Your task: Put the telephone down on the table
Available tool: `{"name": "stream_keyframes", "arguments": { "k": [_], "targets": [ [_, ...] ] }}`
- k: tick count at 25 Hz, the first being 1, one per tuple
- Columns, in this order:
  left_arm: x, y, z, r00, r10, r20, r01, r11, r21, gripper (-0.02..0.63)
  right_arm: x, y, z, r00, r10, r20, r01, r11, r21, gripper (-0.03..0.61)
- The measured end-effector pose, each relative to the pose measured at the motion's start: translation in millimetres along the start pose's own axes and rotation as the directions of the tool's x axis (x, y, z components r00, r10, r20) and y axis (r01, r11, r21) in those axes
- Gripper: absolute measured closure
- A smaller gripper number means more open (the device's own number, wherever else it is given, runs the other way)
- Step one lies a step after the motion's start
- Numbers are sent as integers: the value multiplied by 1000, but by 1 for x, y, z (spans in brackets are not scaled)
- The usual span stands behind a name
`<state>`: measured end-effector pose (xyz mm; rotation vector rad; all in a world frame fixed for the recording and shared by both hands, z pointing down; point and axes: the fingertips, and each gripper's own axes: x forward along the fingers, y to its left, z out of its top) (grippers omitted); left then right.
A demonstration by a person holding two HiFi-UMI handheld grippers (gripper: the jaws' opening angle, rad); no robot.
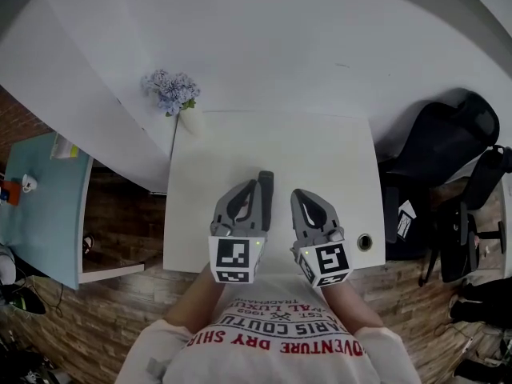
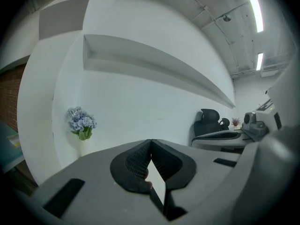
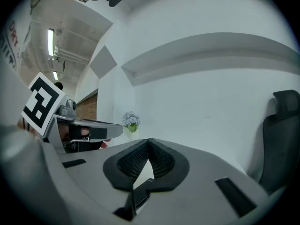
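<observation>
**A:** What took up the most room?

**B:** The white rectangular table (image 1: 336, 158), set by a white wall (image 1: 320, 46). A black office chair (image 1: 440, 142) stood off the table's right side.

**A:** And the two claws?

**B:** Both were held over the table's near half, side by side and apart, pointing away from the person. The left gripper (image 1: 254, 184) (image 2: 151, 142) had its grey jaws brought together. The black pads met at the tips and nothing sat between them. The right gripper (image 1: 298, 192) (image 3: 148, 140) was the same: jaws closed tip to tip, and empty.

**A:** So where was the phone?

**B:** The dark narrow telephone (image 1: 266, 197) lay lengthwise on the table between the two grippers. In the head view it was just beside the left one's tips. Neither claw had hold of it, though I could not tell whether the left gripper brushed it.

**A:** Anything smaller?

**B:** A bunch of pale blue flowers (image 1: 172, 92) (image 2: 81, 122) (image 3: 131, 120) stood in a white vase (image 1: 190, 121). That was at the table's far left corner, well apart from the telephone.
</observation>
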<state>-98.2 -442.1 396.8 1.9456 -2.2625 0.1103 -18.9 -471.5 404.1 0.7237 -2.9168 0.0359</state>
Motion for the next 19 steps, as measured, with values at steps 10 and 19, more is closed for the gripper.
{"name": "stream_keyframes", "arguments": {
  "k": [10, 19],
  "targets": [
    [6, 2, -5, 1000, 6, -23, -6, 1000, -12, 589, 10, -7, -10, 999, -23, -39, 23, 1000, 11, 554],
    [5, 5, -14, 998, 15, -55, -16, 999, -28, 589, 17, 1, -8, 999, 0, -37, 0, 1000, 14, 554]
  ]
}}
